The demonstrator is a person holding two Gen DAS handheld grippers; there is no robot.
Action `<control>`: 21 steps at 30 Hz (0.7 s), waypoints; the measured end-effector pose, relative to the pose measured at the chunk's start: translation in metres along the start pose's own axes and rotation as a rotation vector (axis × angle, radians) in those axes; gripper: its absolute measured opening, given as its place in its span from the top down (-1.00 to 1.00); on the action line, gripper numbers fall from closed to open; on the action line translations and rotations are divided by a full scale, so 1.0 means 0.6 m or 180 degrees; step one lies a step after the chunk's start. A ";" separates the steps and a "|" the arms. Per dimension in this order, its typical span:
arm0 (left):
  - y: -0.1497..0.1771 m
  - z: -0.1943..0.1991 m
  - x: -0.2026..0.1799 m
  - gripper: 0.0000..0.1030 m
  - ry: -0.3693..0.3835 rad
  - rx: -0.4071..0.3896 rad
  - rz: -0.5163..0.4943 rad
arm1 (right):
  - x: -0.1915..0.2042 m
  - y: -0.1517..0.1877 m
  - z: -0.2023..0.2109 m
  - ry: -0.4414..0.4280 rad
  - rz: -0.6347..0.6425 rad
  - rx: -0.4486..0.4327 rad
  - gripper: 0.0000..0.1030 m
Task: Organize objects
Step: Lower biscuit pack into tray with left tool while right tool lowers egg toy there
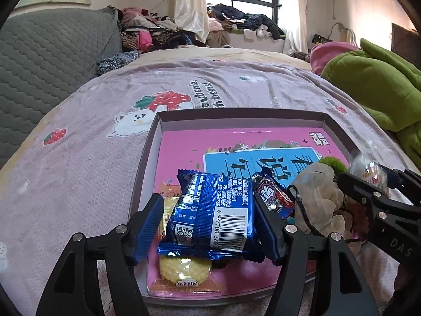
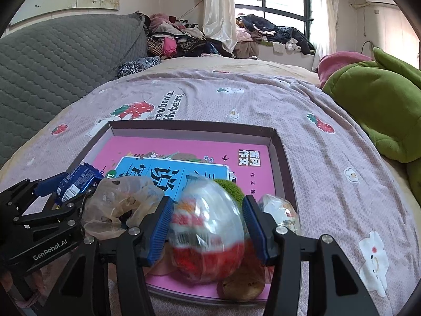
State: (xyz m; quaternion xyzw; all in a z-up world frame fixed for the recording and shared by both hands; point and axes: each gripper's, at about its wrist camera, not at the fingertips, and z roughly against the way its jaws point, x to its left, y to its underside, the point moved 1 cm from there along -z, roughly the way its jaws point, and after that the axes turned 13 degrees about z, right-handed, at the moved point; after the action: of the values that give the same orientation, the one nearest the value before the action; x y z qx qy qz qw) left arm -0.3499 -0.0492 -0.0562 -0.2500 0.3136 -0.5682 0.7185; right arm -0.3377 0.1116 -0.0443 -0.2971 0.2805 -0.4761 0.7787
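Observation:
A shallow box (image 1: 326, 123) (image 2: 276, 142) with a pink printed floor lies on the bed. My left gripper (image 1: 210, 216) is shut on a blue snack packet (image 1: 210, 210) over the box's near left part; the packet also shows in the right wrist view (image 2: 76, 181). A yellow wafer pack (image 1: 184, 268) lies under it. My right gripper (image 2: 208, 223) is shut on a red and white egg-shaped toy (image 2: 208, 234), blurred, over the box's near right part; the gripper shows in the left wrist view (image 1: 373, 184).
In the box lie a translucent bag (image 2: 118, 202) (image 1: 318, 192), a dark red snack packet (image 1: 271, 194), a green fuzzy thing (image 2: 231, 187), a clear wrapped item (image 2: 279, 210) and a brown object (image 2: 242, 284). A green plush (image 2: 381, 110) lies right, a grey quilted cushion (image 1: 39, 65) left.

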 end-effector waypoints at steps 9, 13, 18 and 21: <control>-0.003 0.013 -0.003 -0.42 -0.0019 -0.0050 -0.0018 | -0.001 0.000 0.003 0.0003 -0.0010 -0.0005 -0.06; -0.009 0.026 -0.002 -0.44 0.0009 -0.0118 -0.0005 | -0.001 -0.002 0.010 0.0016 -0.0029 -0.0024 -0.07; -0.014 0.038 -0.001 -0.45 0.0049 -0.0158 0.0023 | -0.002 -0.005 0.023 0.0038 -0.0034 -0.0089 -0.10; -0.017 0.048 -0.001 -0.45 0.0063 -0.0188 0.0046 | -0.002 -0.009 0.032 0.0041 -0.0050 -0.0134 -0.11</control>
State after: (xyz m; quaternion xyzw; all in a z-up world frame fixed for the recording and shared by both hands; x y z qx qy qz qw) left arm -0.3355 -0.0506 -0.0293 -0.2632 0.3391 -0.5560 0.7118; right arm -0.3272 0.1147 -0.0273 -0.3125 0.2931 -0.4782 0.7667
